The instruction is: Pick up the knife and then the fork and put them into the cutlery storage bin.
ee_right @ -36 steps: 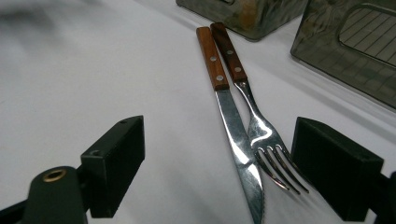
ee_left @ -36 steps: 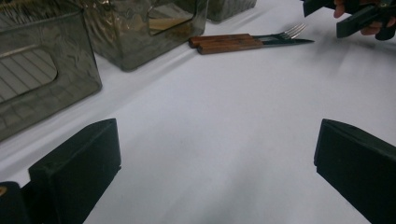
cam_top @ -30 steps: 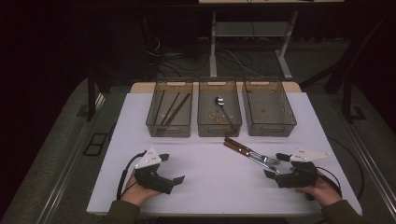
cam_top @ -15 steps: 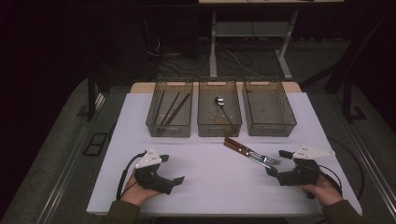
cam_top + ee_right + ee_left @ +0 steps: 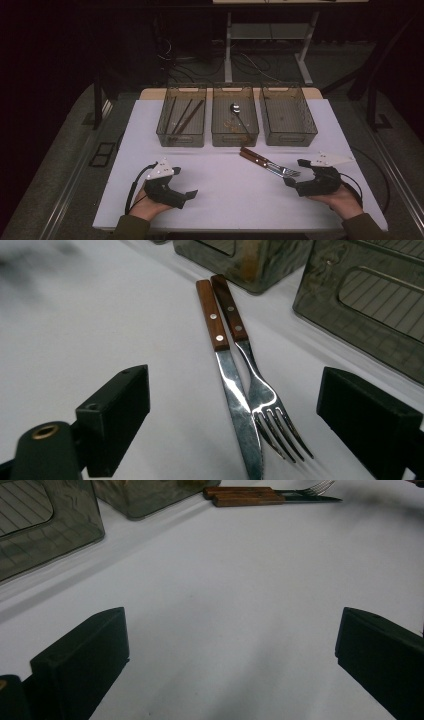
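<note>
Knife (image 5: 235, 390) and fork (image 5: 265, 400) with glossy metal ends and riveted brown wooden handles, lying on a matt white table surface (image 5: 225, 185) beside translucent smoky plastic bins (image 5: 235, 122).

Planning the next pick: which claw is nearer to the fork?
Right. The right claw sits open just in front of the fork, whose tines point at it. The left claw, also open, rests far across the white table to the fork's left.
</note>
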A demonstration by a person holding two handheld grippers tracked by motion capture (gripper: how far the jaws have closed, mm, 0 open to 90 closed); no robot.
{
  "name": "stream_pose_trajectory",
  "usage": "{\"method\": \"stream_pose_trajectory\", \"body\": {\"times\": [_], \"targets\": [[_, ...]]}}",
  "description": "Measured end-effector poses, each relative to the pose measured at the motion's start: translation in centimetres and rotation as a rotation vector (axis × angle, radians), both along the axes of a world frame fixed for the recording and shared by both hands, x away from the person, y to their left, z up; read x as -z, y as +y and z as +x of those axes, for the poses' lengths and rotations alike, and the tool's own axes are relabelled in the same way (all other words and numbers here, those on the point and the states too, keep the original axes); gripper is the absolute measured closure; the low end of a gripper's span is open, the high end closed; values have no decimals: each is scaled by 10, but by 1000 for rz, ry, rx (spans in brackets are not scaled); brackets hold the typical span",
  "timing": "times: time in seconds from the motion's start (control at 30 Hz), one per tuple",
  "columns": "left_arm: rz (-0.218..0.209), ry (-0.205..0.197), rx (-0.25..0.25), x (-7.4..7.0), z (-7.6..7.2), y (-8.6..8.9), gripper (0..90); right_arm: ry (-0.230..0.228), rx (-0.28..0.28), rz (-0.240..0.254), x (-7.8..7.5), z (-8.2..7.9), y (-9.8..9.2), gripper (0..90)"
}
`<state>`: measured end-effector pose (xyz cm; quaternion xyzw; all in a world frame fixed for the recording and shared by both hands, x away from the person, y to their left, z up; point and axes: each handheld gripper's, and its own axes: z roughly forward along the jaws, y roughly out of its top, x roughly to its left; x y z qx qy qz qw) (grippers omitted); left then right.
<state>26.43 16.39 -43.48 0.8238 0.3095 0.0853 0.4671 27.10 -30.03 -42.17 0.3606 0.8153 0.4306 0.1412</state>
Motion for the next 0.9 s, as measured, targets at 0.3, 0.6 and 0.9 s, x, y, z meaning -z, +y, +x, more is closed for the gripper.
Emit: {"method": "stream_pose_trajectory", "body": {"times": [0.3, 0.6, 0.9], "targets": [[-2, 7, 11, 1, 1, -1, 0, 22, -30, 1, -7, 12, 4, 115], [1, -4, 28, 1, 0, -3, 0, 45, -30, -2, -10, 24, 11, 115], [-3, -5, 28, 2, 1, -5, 0, 42, -27, 9, -14, 38, 18, 136]]}}
